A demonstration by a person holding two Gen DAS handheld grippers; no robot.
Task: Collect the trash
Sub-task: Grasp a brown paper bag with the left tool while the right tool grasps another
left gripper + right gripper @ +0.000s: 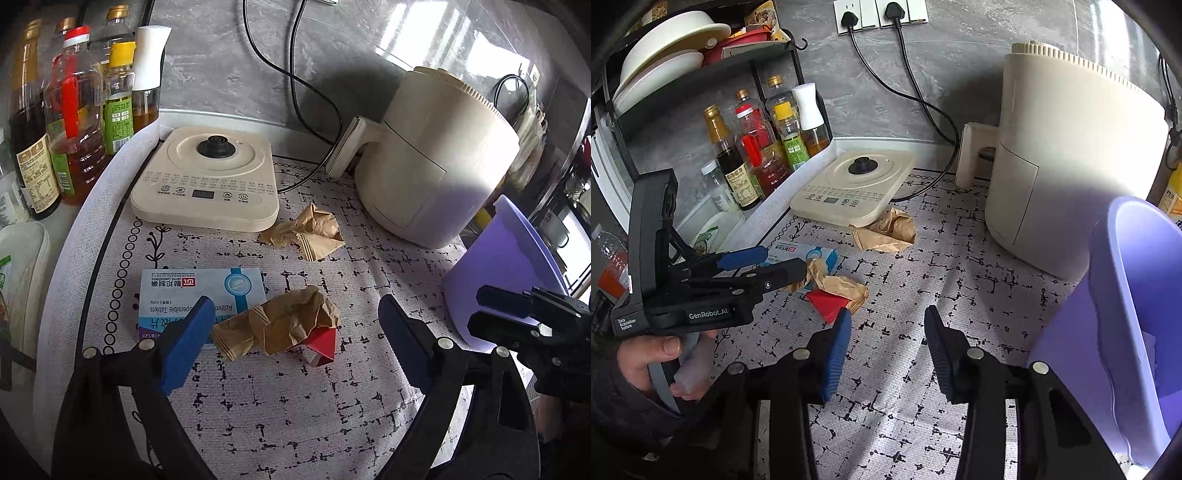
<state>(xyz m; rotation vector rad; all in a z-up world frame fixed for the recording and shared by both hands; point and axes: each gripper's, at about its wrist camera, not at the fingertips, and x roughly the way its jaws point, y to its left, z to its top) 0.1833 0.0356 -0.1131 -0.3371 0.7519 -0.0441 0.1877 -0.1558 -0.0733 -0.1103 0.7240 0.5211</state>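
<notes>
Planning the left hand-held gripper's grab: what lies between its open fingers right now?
In the left wrist view, the crumpled brown paper lies between the left hand-held gripper fingers, partly covering a red scrap; the medicine box sits beside it.

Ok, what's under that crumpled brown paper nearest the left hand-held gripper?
A red folded piece sticks out from under the crumpled brown paper at its right end. The paper's left end overlaps the blue medicine box. Anything else beneath is covered.

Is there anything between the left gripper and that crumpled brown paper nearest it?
Nothing visible. The open left gripper has its fingers either side of the crumpled brown paper wad, which lies partly over a blue-and-white medicine box and a red folded wrapper.
</notes>
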